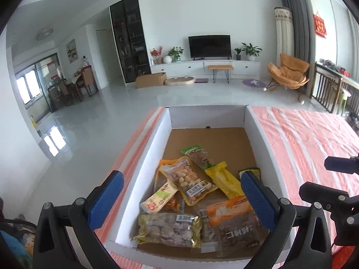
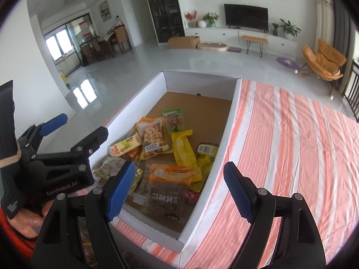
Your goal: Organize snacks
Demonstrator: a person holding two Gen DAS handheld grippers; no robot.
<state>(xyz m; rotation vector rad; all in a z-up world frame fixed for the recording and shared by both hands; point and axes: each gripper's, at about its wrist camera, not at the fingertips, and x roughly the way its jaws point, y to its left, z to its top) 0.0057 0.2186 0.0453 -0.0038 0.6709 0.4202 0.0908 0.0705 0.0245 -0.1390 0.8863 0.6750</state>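
Nine or so snack packets (image 1: 193, 183) lie loose inside the white box (image 1: 143, 168) on the striped bed (image 2: 291, 145), none visible outside. Left tool (image 1: 181, 199) spread wide, empty; right tool (image 2: 179, 190) wide, empty. Gathering looks largely done.

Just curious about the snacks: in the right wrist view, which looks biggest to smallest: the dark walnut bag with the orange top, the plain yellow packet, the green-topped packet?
1. Walnut bag, though nearest the camera.
2. Yellow packet.
3. Green-topped packet, farthest away.
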